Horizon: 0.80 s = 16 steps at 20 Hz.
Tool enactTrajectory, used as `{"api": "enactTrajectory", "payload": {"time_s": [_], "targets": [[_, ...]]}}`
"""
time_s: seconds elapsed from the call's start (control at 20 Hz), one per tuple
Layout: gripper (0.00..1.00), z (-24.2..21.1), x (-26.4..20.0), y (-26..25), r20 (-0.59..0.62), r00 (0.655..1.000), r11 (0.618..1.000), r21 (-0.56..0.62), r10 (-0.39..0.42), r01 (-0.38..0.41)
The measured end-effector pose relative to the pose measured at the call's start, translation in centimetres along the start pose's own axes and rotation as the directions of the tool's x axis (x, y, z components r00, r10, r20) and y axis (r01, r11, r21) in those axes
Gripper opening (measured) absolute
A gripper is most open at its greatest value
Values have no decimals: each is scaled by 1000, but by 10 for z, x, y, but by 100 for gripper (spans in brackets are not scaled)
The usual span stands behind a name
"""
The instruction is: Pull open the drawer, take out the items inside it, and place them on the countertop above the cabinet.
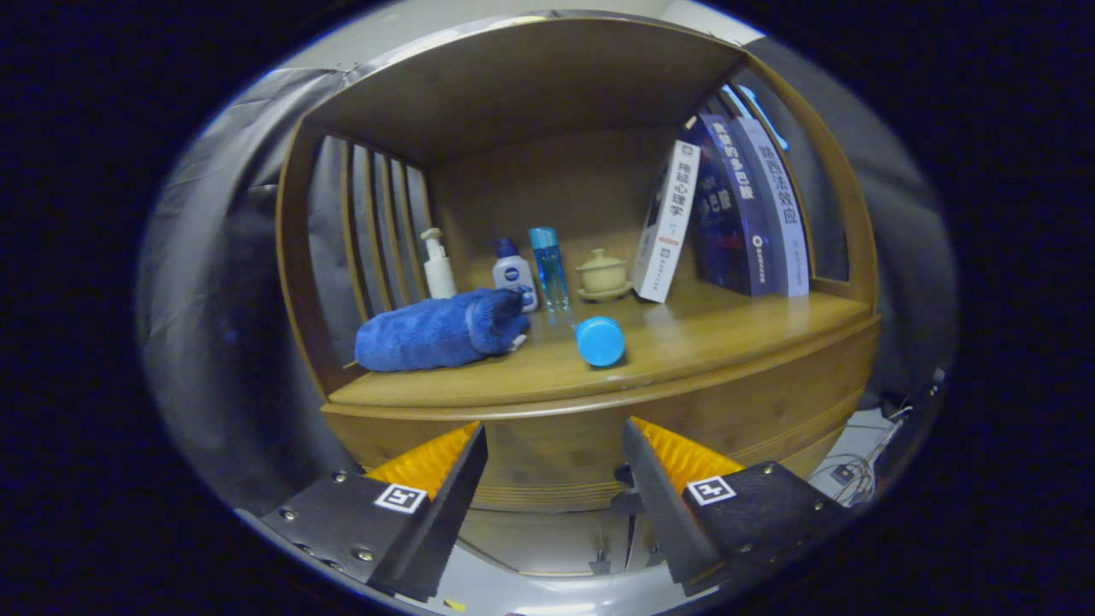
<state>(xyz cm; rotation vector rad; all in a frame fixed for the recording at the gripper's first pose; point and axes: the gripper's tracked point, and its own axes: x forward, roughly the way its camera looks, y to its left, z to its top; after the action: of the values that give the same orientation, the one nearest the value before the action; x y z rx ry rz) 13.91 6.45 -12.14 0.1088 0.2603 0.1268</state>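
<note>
Our claw is open and holds nothing, its fingers apart before the drawer. The towel and bottle lie beyond it on the countertop. We should approach the drawer front straight and pull evenly.

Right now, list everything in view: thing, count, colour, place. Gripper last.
Cabinet: one, brown wood, ahead of the fingers.
Countertop: one, brown wood, atop the cabinet.
Rolled towel: one, blue, lying on the countertop's left part.
Pump bottle: one, white, upright behind the towel.
Capped bottle: one, white with dark blue cap, by the towel's right end.
Clear bottle: one, light blue, upright right of the capped bottle.
Lying bottle: one, blue, near the countertop's front edge.
Lidded cup: one, beige, on a saucer at the back.
Books: about three, white and dark blue, leaning at right.
Gripper: one, open, fingers before the cabinet front, holding nothing.
</note>
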Motion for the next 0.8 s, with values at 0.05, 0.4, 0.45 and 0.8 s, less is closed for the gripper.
{"api": "enactTrajectory", "payload": {"time_s": [0.05,0.4,0.45,0.8], "targets": [[95,8,-8,5,11,1000,1000,-21,18,-18],[95,91,-77,-35,135,991,992,-120,-23,39],[95,103,-88,-49,149,988,989,-135,-45,65],[95,164,-168,-129,282,944,943,-228,-173,241]]}}
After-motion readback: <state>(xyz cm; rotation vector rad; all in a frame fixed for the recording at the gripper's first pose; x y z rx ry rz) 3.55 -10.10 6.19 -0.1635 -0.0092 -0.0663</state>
